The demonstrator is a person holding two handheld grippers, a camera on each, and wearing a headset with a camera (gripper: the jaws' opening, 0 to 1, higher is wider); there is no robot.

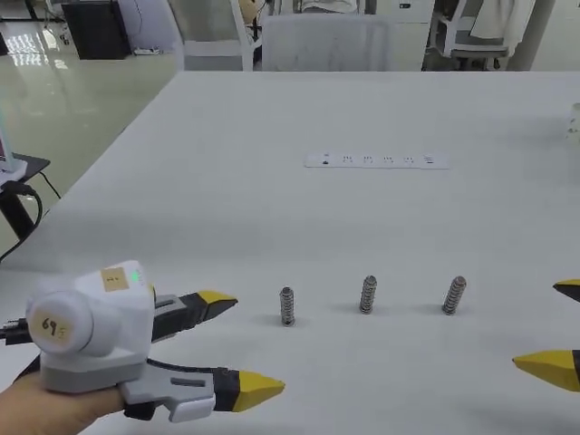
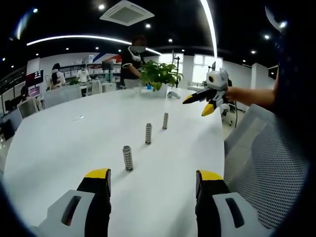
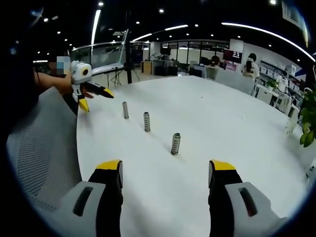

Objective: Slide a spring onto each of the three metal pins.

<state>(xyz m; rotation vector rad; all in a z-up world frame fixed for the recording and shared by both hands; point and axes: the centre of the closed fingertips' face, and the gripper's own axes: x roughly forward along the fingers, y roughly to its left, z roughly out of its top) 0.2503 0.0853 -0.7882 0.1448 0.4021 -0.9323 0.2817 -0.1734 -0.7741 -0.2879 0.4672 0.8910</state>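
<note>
Three springs stand upright in a row on the white table (image 1: 272, 208): a left spring (image 1: 287, 306), a middle spring (image 1: 368, 294) and a right spring (image 1: 454, 295). Each seems to sit on a pin, though the pins themselves are hidden. My left gripper (image 1: 237, 344) is open at the lower left, just left of the row, with nothing between its yellow tips. The right gripper (image 1: 564, 331) is open at the right edge, also holding nothing. In the left gripper view the nearest spring (image 2: 128, 158) stands ahead of the jaws. In the right gripper view the nearest spring (image 3: 176, 143) does too.
A white power strip (image 1: 376, 161) lies flat farther back on the table. A mesh chair back (image 1: 326, 41) stands behind the far edge. A potted plant (image 2: 158, 76) sits at one end of the table. People stand in the room beyond.
</note>
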